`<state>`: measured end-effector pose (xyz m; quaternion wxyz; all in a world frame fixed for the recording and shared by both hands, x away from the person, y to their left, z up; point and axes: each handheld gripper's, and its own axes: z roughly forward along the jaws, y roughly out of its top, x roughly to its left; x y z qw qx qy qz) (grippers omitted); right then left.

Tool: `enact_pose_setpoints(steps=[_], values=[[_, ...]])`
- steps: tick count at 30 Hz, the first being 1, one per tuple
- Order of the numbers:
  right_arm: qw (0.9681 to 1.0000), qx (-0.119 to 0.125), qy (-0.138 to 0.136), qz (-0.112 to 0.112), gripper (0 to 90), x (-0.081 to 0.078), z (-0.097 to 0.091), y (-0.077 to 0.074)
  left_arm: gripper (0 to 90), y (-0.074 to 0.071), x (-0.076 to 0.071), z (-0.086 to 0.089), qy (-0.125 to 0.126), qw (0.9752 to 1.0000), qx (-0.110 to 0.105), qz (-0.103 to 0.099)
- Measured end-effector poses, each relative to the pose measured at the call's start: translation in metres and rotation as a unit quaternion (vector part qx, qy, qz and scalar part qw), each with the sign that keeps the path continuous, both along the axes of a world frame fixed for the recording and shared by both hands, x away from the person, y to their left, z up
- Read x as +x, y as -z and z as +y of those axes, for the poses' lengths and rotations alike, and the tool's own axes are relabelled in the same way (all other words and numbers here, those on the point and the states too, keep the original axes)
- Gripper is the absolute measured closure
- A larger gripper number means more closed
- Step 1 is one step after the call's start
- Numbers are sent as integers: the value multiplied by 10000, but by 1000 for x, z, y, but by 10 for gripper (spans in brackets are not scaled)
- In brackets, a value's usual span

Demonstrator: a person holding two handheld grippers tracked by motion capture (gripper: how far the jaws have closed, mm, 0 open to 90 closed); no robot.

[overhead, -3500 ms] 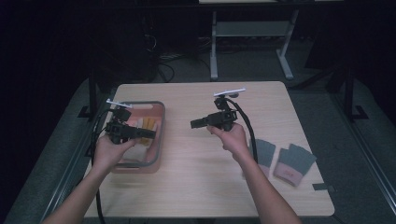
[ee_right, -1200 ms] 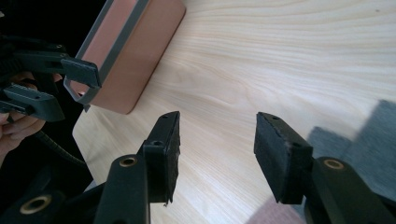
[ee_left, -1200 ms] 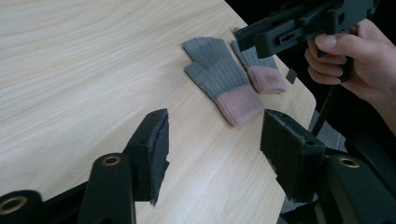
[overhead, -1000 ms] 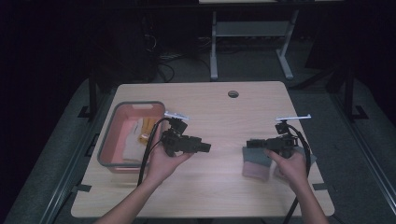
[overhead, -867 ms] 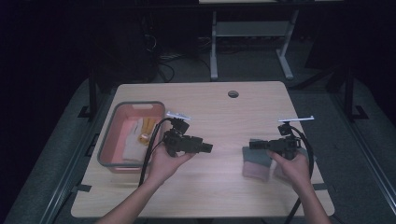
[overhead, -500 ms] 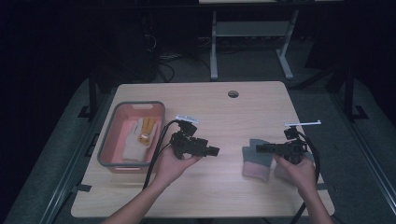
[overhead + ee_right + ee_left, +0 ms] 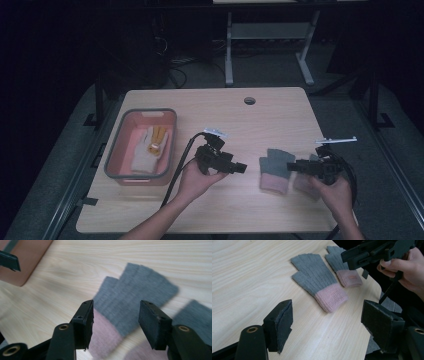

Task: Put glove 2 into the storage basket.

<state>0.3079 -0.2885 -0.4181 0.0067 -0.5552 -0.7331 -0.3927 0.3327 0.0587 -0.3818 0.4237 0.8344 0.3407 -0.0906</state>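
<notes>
With both claws gaping and nothing held, plenty of room for a fumble. Right claw [image 7: 292, 167] hovering right over the nearer grey-and-pink glove [image 7: 273, 170], jaws spread either side of its knit in the right gripper view; left claw [image 7: 241, 168] just beside that glove on the bin side, jaws wide apart too, aimed at its pink cuff. Second glove [image 7: 344, 268] lying flat just past the first, away from the bin [image 7: 119, 150], close to the table [image 7: 210, 107] edge. Biggest risk, probably: pinching only a thin fold of knit and dragging the glove instead of lifting it. Could also snag both gloves at once, or nudge the far one off the edge. Two claws converging on one glove, so maybe a bump there too.
</notes>
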Motion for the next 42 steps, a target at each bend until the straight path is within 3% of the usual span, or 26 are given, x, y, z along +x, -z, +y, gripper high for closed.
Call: enact_pose_setpoints(steps=[7, 13, 24, 29, 37, 42], values=[[9990, -439, 118, 0, 514, -9, -12, 5, 256, 4, -1, -9, 78, 10000, 25, -2], [9977, -603, 315, -58, 523, -17, -20, 11, 257, 7, -2, -15, 146, 9998, 99, 22], [9953, -870, 432, -63, 546, -22, -31, 12, 258, 14, -5, -27, 287, 9995, 134, 81], [9911, -1237, 489, -67, 568, -23, -32, 16, 258, 17, -6, -32, 313, 9994, 114, 137], [9853, -1630, 498, 107, 562, -23, -32, 29, 258, 20, -6, -34, 373, 9991, 153, 137], [9850, -1639, 537, 80, 594, -24, -29, 33, 258, 22, -8, -33, 334, 9992, 134, 148]])
